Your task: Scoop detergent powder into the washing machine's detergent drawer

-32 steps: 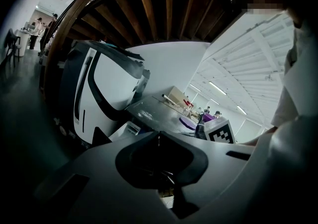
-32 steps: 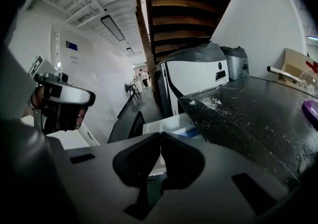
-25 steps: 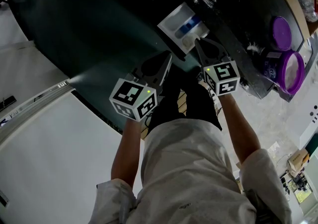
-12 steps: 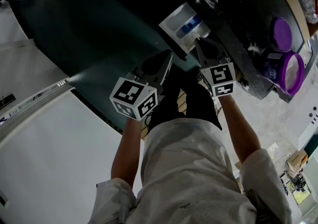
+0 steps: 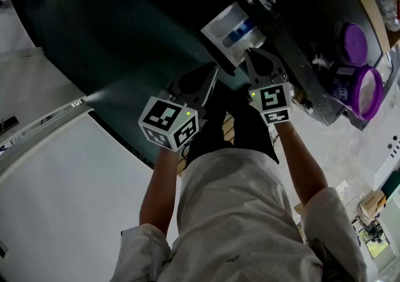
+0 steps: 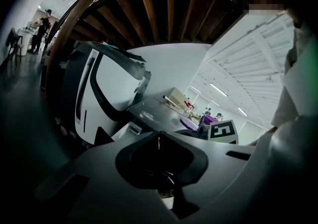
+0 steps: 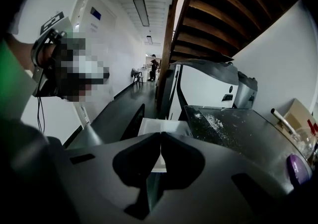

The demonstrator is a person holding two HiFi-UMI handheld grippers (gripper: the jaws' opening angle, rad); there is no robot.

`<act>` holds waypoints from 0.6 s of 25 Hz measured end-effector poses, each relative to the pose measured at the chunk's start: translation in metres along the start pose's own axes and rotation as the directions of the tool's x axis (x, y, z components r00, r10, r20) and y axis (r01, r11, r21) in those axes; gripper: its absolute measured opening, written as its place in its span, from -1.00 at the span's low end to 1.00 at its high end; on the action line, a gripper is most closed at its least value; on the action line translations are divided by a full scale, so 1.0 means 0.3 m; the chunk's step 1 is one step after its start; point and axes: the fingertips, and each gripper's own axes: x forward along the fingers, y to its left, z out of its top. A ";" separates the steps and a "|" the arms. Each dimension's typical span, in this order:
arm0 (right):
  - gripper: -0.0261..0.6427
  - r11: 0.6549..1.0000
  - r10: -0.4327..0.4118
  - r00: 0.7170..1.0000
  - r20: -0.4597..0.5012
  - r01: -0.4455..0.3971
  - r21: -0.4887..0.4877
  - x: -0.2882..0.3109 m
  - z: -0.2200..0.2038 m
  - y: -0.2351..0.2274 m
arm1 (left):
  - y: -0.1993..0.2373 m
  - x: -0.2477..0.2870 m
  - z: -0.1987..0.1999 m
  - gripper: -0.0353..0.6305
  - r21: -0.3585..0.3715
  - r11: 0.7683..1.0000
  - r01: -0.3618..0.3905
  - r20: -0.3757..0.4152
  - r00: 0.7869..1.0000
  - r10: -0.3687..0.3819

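The white detergent drawer (image 5: 232, 32) stands pulled out of the dark washing machine, a blue compartment inside it. My right gripper (image 5: 250, 55) is shut and empty, its tips just short of the drawer's near edge. In the right gripper view the drawer (image 7: 166, 126) lies straight beyond the right gripper (image 7: 160, 136). My left gripper (image 5: 211, 73) is shut and empty too, lower left of the drawer. The open purple detergent tub (image 5: 362, 90) and its lid (image 5: 354, 42) sit on the machine top at the right. No scoop shows.
Spilled white powder (image 5: 320, 60) lies on the dark machine top (image 7: 233, 133) near the tub. A white machine front (image 6: 107, 99) rises to the left in the left gripper view. A pale wall panel (image 5: 62, 181) fills the lower left of the head view.
The right gripper has rolled a little and shifted slightly left, staying at the drawer's near edge. The left gripper has barely moved.
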 end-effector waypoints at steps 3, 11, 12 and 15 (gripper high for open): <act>-0.89 0.999 -0.012 1.000 -0.001 0.012 -0.050 -0.001 0.000 0.006 | 0.001 -0.005 -0.004 -0.83 -0.001 1.000 -0.004 -0.001 1.000 0.004; -0.89 0.985 -0.046 0.999 -0.001 0.045 -0.168 -0.002 -0.010 0.023 | 0.002 -0.020 -0.016 -0.83 -0.005 1.000 -0.012 0.000 1.000 0.012; -0.89 0.982 -0.051 0.999 0.002 0.051 -0.184 -0.003 -0.009 0.025 | 0.003 -0.022 -0.017 -0.83 -0.006 1.000 -0.012 0.001 1.000 0.012; -0.89 0.972 -0.063 0.998 0.010 0.064 -0.226 -0.005 -0.006 0.031 | 0.007 -0.027 -0.018 -0.83 -0.008 1.000 -0.015 0.004 1.000 0.015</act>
